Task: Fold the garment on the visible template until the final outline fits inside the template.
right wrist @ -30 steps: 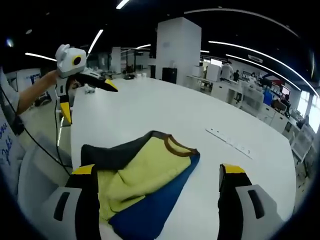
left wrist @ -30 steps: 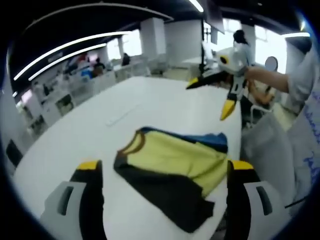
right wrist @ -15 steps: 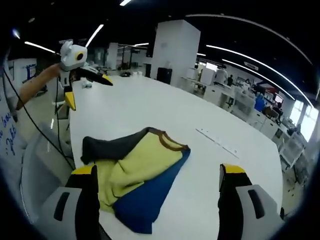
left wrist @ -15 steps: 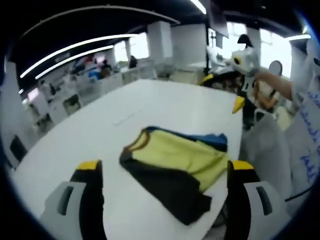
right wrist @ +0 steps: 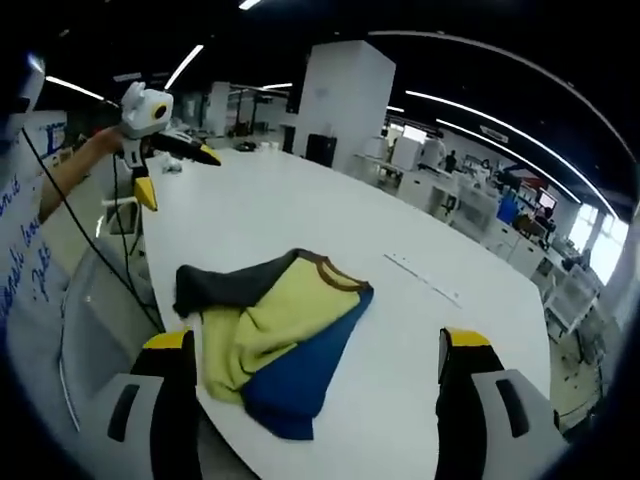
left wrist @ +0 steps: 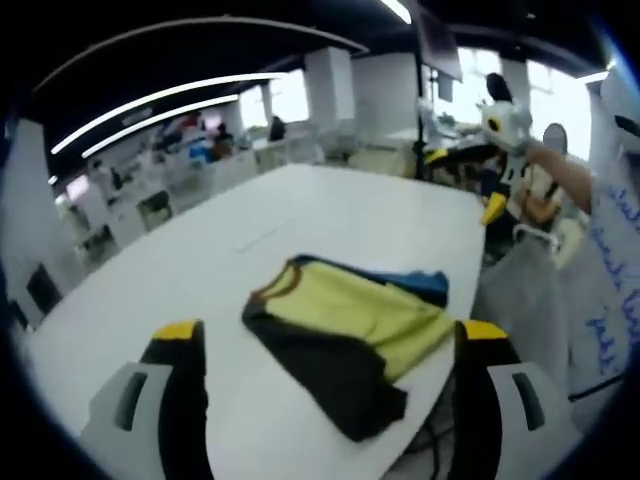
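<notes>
Two grippers hang well above the worktop, neither touching anything. The left gripper [left wrist: 330,345] has its jaws spread wide with nothing between them, and the right gripper [right wrist: 318,350] is likewise released and empty, its yellow-tipped jaws standing far apart. Each gripper also appears in the other's view, held up at arm's length by the person's hand [left wrist: 545,170].

Below and between the jaws lies the garment [right wrist: 270,335], a small top in yellow, dark grey and blue with a brown neckband. It sits bunched and partly folded near the edge of the white worktop [right wrist: 300,220], one dark part lying right at the rim in the left gripper view. I cannot make out a template outline under it. A thin pale strip [right wrist: 425,285] lies on the worktop well apart from the cloth.

By its look, the garment is light, limp knit fabric: it will drape, sag and slide easily over the smooth surface, and a single pinch may lift only the top layer. Corners and hems look the best places to take hold, probably the dark grey flap on one side and the blue edge on the other, gripped through all layers, so a fold carries flat and does not drag the pile off the rim.
</notes>
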